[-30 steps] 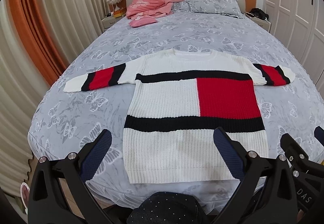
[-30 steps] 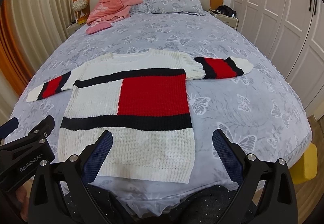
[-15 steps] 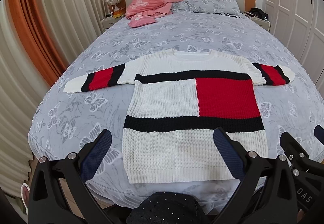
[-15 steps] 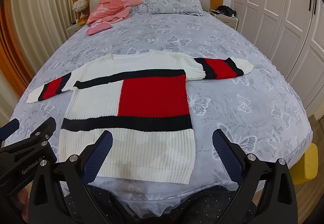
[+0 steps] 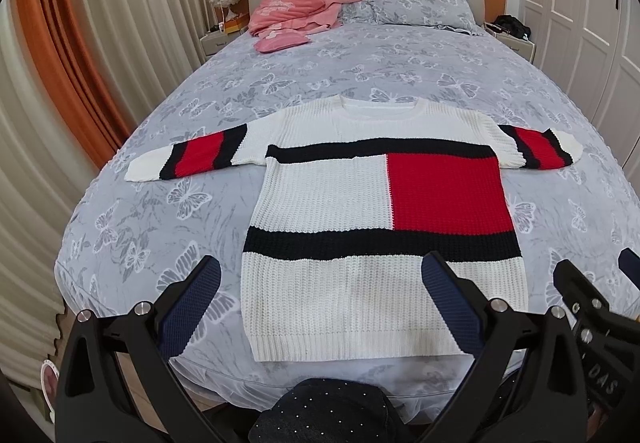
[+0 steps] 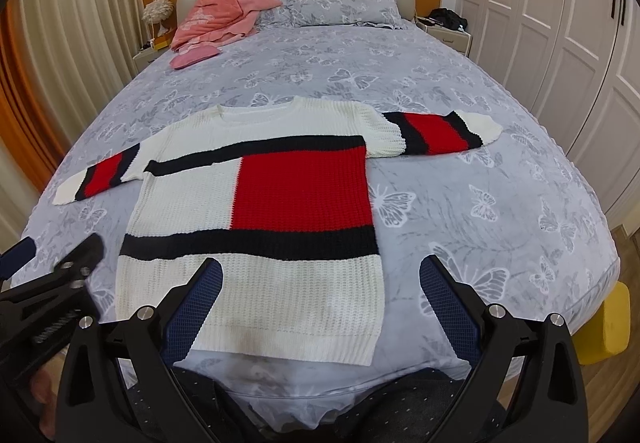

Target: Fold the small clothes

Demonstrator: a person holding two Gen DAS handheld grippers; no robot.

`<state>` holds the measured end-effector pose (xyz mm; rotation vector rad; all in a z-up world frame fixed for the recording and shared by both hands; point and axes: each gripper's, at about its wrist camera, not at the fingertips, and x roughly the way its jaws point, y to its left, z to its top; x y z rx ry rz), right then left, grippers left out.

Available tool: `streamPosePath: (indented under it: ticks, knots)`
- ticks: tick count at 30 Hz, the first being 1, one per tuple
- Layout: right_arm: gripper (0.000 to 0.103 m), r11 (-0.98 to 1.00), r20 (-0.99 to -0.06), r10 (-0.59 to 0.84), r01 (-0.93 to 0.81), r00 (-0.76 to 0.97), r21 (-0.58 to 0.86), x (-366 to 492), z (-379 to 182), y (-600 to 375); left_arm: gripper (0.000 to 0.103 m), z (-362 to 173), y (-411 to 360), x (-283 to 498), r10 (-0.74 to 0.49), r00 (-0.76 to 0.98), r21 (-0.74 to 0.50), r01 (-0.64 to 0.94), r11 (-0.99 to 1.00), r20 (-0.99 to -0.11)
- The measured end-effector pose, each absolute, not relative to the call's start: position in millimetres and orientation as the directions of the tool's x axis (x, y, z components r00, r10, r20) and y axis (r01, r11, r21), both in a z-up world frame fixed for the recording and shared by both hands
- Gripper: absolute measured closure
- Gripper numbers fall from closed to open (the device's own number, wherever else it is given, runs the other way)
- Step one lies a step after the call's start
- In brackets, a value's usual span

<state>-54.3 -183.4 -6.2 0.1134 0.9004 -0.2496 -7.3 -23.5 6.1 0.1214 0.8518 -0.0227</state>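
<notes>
A knit sweater (image 5: 380,227) lies flat, sleeves spread, on the bed (image 5: 328,63), just ahead of both claws. The left claw (image 5: 320,299) and right claw (image 6: 322,297) hover wide apart, empty, apparently just above its hem.

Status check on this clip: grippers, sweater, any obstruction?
Left gripper open, right gripper open, both empty. White knit sweater with red block flat on bed, sleeves spread, unfolded. Nothing in the way.
</notes>
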Motion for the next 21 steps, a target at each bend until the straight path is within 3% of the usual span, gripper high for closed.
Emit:
streamPosePath:
  ticks: [5, 10, 21]
  knots:
    - [0.006, 0.96, -0.8, -0.183, 0.281, 0.572, -0.019, -26, -21, -242, 0.005, 4, -15, 7, -0.009, 0.645, 0.032, 0.051, 0.998, -0.764]
    - [0.006, 0.922, -0.802, -0.264, 0.385, 0.536, -0.046, 42, -47, -360, 0.005, -10, -16, 40, 0.005, 0.645, 0.012, 0.007, 1.0, -0.764]
    - [0.009, 0.714, -0.864, -0.239, 0.683, 0.444, 0.153, 177, -129, -620, 0.005, -56, -35, 118, 0.016, 0.618, -0.007, -0.035, 0.999, -0.786]
